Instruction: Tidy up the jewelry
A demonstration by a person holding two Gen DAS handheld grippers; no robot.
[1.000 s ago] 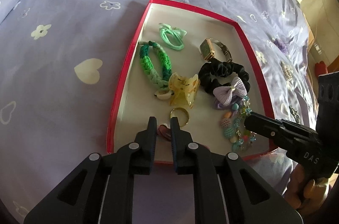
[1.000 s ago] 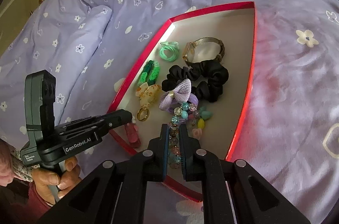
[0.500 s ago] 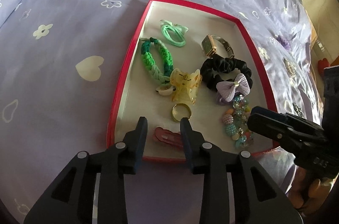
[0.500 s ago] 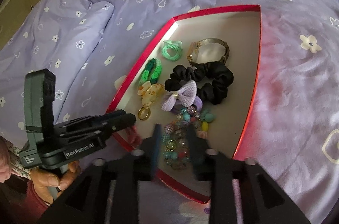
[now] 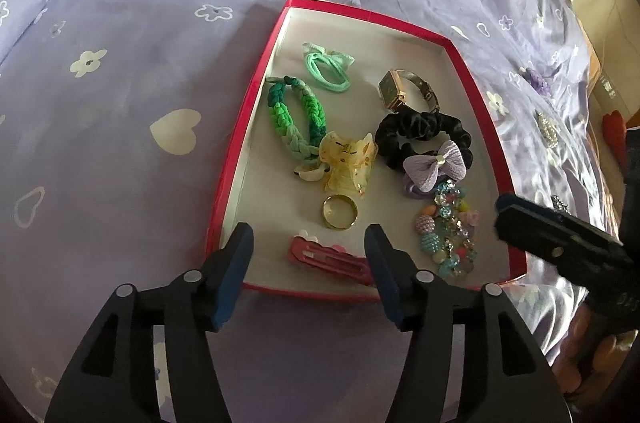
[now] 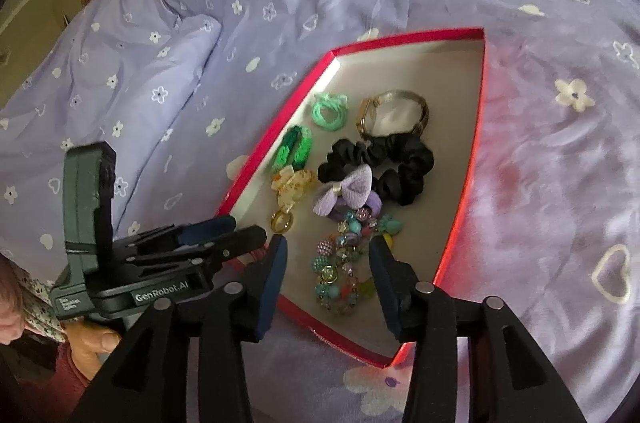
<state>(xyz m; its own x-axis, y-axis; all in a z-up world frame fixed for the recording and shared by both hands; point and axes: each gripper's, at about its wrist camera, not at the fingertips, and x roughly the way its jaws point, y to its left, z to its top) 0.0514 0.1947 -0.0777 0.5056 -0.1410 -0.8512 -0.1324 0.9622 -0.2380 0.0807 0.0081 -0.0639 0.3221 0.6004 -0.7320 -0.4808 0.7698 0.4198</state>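
A red-rimmed tray lies on the bed and holds jewelry: a pink hair clip, a gold ring, a yellow claw clip, a green braided band, a mint hair tie, a watch, a black scrunchie, a lilac bow and a beaded bracelet. My left gripper is open and empty just above the pink clip. My right gripper is open and empty over the beaded bracelet.
The tray lies on a lilac bedspread printed with white flowers and hearts. Loose sparkly pieces and a purple item lie on the bedspread right of the tray. A pillow lies at the left.
Both grippers have opened and drawn back toward the near rim. The pink clip left my left gripper and lies in the tray; the beaded bracelet left my right gripper and lies in the tray.
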